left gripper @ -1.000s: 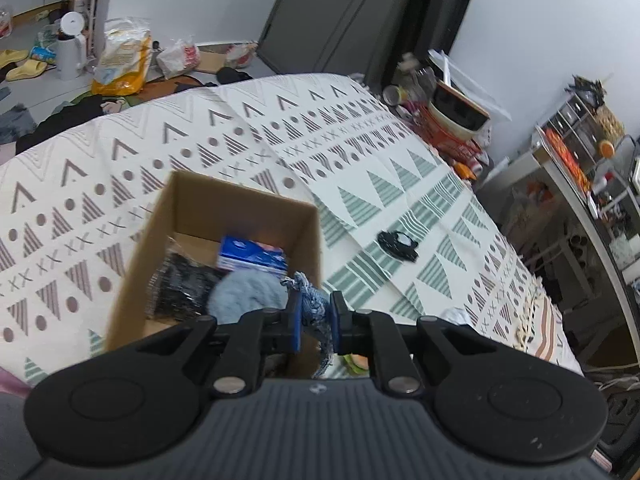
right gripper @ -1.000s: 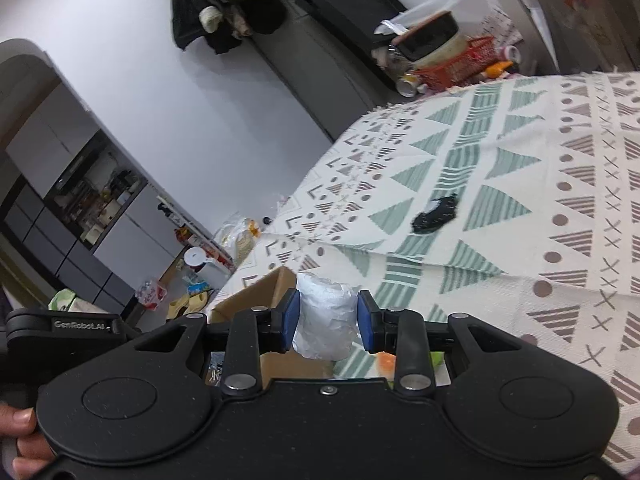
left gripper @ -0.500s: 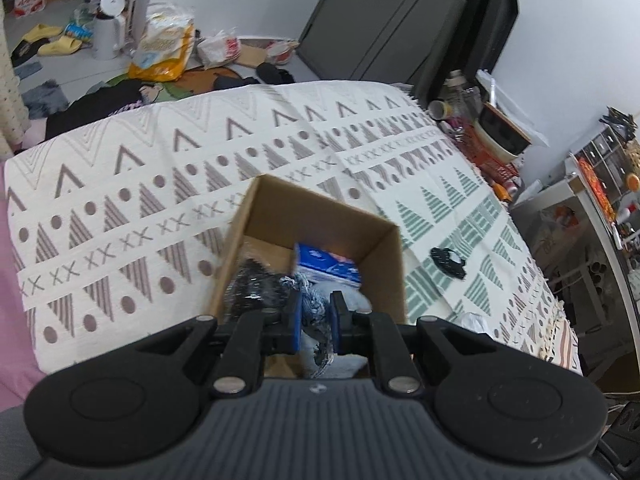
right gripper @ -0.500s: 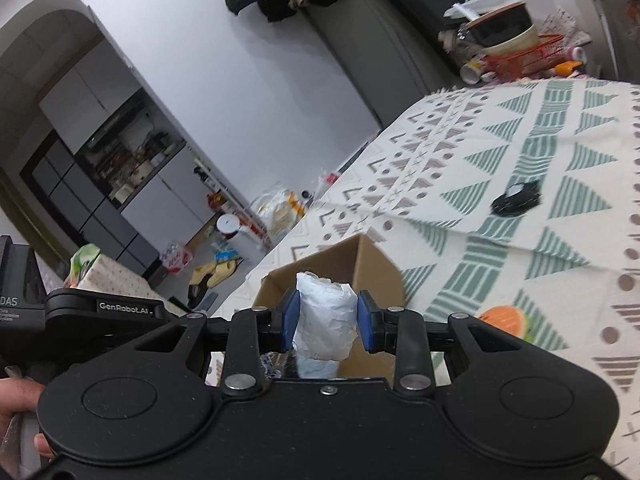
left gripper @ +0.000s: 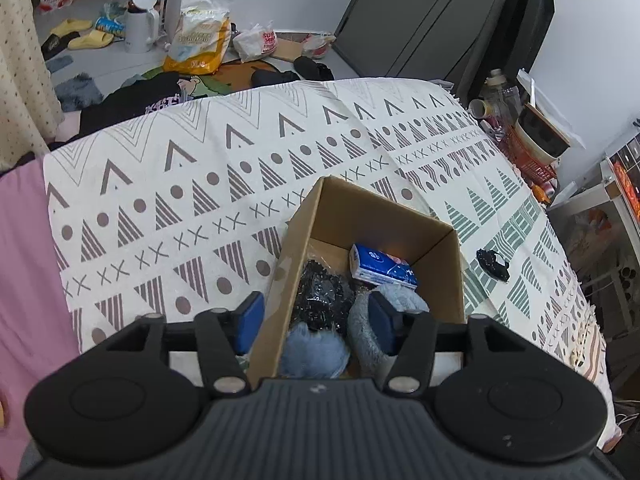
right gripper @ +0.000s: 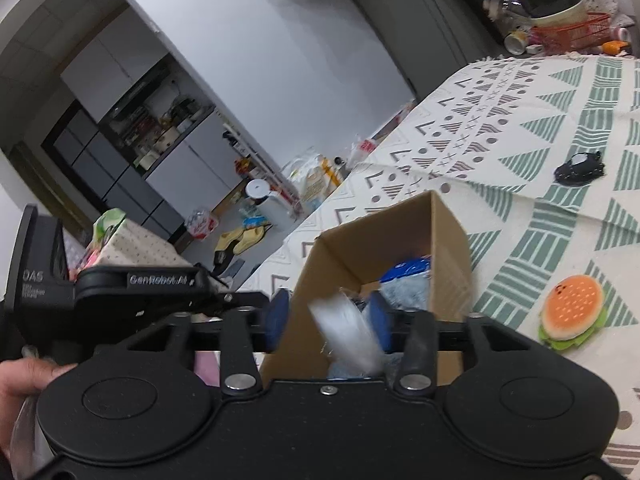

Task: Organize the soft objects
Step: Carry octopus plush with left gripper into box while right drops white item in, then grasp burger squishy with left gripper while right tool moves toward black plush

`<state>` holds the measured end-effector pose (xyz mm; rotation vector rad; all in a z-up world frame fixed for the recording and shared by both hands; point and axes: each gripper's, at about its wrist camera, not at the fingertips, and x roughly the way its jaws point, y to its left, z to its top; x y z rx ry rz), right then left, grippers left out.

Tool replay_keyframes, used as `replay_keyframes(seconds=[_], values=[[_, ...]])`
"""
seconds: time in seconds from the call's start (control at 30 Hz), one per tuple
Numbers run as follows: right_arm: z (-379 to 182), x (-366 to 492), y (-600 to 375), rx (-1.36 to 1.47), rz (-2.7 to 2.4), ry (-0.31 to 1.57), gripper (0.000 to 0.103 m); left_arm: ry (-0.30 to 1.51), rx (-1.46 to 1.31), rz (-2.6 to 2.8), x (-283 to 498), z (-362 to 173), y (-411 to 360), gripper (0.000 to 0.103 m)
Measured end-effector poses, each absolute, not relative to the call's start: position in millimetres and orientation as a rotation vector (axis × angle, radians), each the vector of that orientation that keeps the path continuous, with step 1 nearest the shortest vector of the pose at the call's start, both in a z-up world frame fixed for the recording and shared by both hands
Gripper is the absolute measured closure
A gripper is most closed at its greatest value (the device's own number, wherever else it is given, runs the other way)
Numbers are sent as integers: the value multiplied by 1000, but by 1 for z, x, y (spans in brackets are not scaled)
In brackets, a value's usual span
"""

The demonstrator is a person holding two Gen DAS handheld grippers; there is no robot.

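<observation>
Both jaws spread, white bundle [right gripper: 346,332] between right jaws, over box [right gripper: 448,232]

- "GenRobot.AI" stands in pale letters on the black arm of the other handheld device [right gripper: 140,282], seen in the right wrist view.
- "OAS" stands on the dark block [right gripper: 38,264] at that device's left end; the smaller lines under it are too small to read.
- "XL" and further blurred digits stand on the yellow-and-white bag [left gripper: 198,40] on the floor.
- Red letters "SUP" and "MI" stand on the white plastic bag [left gripper: 256,42] beside it.
</observation>
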<state>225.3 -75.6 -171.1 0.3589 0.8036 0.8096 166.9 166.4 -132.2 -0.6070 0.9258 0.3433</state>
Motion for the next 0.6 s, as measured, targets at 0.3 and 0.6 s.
replay_keyframes(seconds=[0.3, 0.6], values=[[-151, 231, -101, 361, 732, 774, 25, 910, -539, 333, 172, -121, 147, 32], [-127, 259, -148, 291, 603, 800, 21, 911, -522, 295, 194, -105, 111, 32]])
